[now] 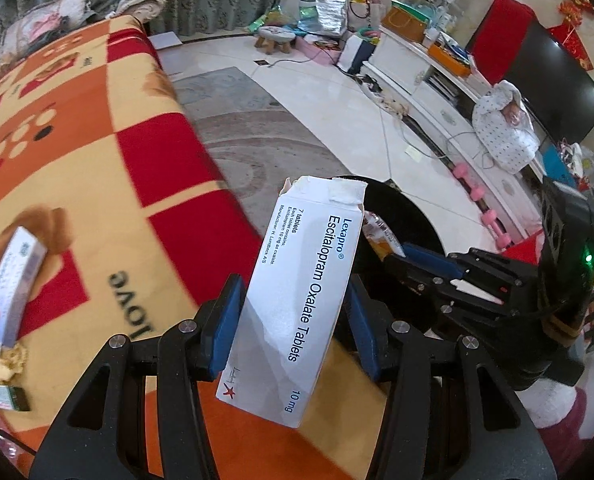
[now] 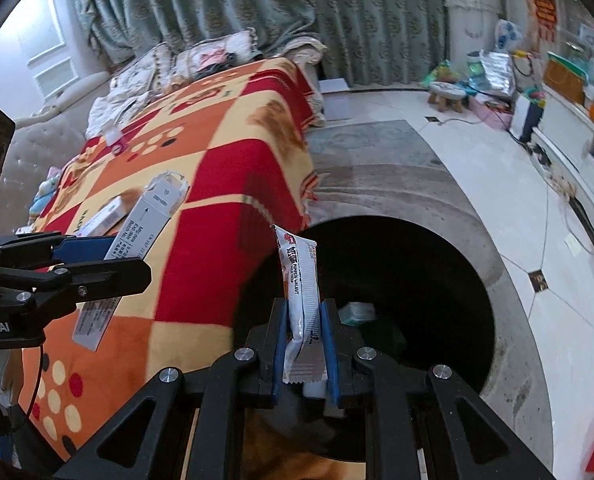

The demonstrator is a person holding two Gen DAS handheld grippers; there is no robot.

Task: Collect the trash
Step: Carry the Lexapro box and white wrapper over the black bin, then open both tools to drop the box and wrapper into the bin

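While both grippers hold trash, neither piece is in the bin (image 2: 437,280) yet. Left gripper (image 1: 293,320) is clamped on the medicine box (image 1: 297,288), held above the blanket edge. Right gripper (image 2: 305,354) is clamped on a snack wrapper (image 2: 303,300) over the bin's mouth, where some trash already lies. Left on the blanket (image 1: 77,140): another box (image 1: 11,284), a crumpled scrap (image 1: 9,362), a small green packet (image 1: 7,396).

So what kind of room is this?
Most likely a home living room: a flat black television on a long white cabinet, green patterned curtains, and a sofa under a red-and-orange checked blanket.
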